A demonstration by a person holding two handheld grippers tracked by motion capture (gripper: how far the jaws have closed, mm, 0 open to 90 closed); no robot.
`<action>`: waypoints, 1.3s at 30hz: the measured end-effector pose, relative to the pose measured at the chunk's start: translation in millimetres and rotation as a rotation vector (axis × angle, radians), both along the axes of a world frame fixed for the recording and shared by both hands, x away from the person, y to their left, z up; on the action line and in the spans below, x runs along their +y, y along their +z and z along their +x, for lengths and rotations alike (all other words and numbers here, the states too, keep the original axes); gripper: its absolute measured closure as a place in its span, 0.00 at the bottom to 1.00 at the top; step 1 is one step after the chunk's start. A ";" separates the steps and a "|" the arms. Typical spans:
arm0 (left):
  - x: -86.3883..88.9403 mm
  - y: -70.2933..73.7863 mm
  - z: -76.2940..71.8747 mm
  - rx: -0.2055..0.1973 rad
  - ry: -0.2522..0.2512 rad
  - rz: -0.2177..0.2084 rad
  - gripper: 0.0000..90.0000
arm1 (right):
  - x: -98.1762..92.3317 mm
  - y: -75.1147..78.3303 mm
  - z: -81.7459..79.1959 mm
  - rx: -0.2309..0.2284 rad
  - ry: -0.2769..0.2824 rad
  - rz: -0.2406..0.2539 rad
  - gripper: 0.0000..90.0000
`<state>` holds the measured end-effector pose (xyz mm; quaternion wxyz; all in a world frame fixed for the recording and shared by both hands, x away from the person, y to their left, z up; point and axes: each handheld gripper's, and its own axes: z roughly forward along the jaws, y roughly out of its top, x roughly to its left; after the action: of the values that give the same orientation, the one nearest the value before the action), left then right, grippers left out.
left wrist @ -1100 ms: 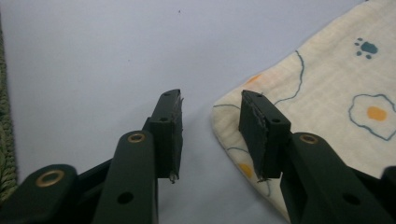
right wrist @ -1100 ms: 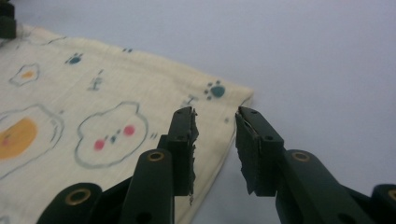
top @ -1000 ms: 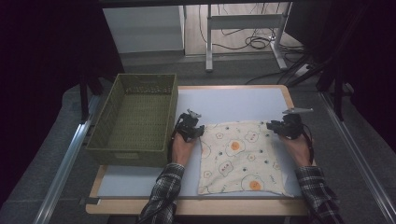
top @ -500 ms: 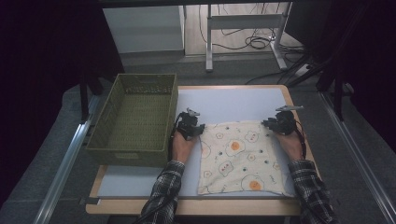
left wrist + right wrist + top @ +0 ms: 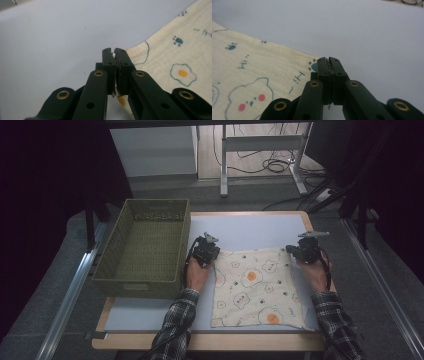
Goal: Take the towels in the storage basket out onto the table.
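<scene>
Pale blue-grey tabletop with a wood edge (image 5: 210, 341), dim room around it.

Nearest: plaid sleeves coming in from the bottom edge, one hand on each gripper. Printed cloth (image 5: 257, 287) (fried eggs, paw prints, clouds, "Hi") lies flat on the right half of the table, near edge close to the person, far edge toward the middle of the table.

Left gripper (image 5: 115, 56) sits at the cloth's far-left corner. Its jaws have just been closing and now stand together, with a sliver of cloth edge pinched between the pads. Right gripper (image 5: 329, 62) is at the far-right corner; its jaws have just been closing too and are now clamped on the hem.

One gripper per far corner: my read is that this sets up a lift or a fold toward the person, keeping the far edge taut and square.

Left of the cloth, just beside the left hand: green woven basket (image 5: 144, 251), nothing in it, likely where the folded cloth goes.

Beyond the table: grey floor, metal desk legs (image 5: 224, 165), loose cables (image 5: 270, 166), dark curtains at both sides.
</scene>
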<state>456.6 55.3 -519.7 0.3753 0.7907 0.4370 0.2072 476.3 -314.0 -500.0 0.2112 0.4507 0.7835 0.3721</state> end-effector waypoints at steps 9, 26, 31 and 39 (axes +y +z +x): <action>-2.7 27.3 10.5 -0.062 0.008 0.013 0.97 | -3.6 31.3 -3.7 -0.051 -0.007 0.002 0.98; -4.3 22.2 -37.0 -0.085 -0.088 0.005 0.97 | -20.8 25.7 -57.8 -0.032 0.066 0.056 0.98; 1.1 14.5 -48.9 -0.101 -0.098 -0.039 0.97 | -25.9 23.5 -74.8 -0.041 0.078 0.070 0.98; 4.2 7.9 -72.1 -0.114 -0.136 -0.071 0.97 | -27.1 20.3 -100.4 -0.042 0.106 0.062 0.98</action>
<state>384.6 59.4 -511.8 0.4404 0.7918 0.3673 0.2102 375.9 -341.1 -479.7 0.1936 0.4069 0.7896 0.4165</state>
